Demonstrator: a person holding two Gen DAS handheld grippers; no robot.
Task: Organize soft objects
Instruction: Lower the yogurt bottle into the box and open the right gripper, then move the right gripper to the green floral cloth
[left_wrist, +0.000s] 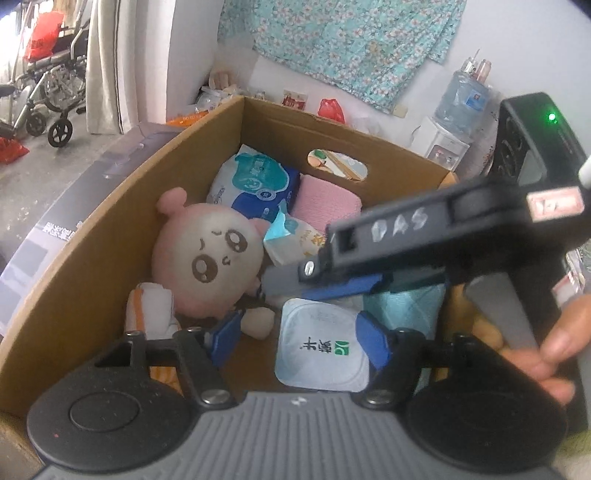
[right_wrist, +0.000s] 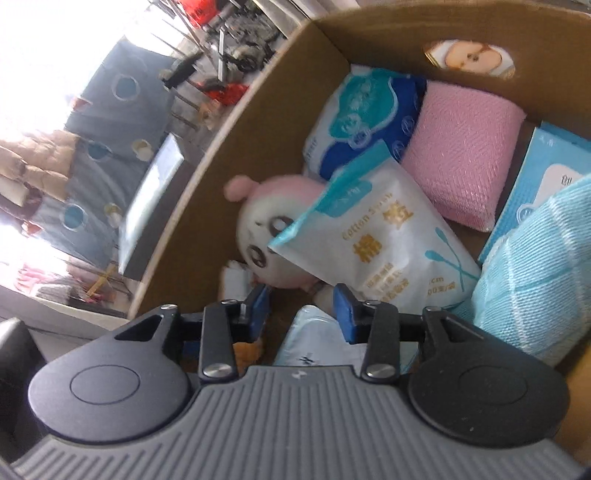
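Observation:
A cardboard box (left_wrist: 110, 236) holds soft goods: a pink and white plush toy (left_wrist: 207, 258), a blue tissue pack (left_wrist: 255, 181), a pink towel (left_wrist: 327, 201), a cotton swab bag (right_wrist: 373, 236), a light blue cloth (right_wrist: 535, 273) and a white wipes pack (left_wrist: 321, 347). My left gripper (left_wrist: 299, 339) is open above the wipes pack. My right gripper (right_wrist: 303, 310) is open and empty over the box; in the left wrist view it (left_wrist: 354, 273) reaches in from the right. The box also shows in the right wrist view (right_wrist: 207, 177).
A wheelchair (left_wrist: 48, 92) stands at the far left on the floor. A water dispenser (left_wrist: 450, 125) and floral cloth (left_wrist: 340, 40) are behind the box. A dark flat box (left_wrist: 74, 199) lies along the box's left side. A light blue box (right_wrist: 546, 173) sits inside at the right.

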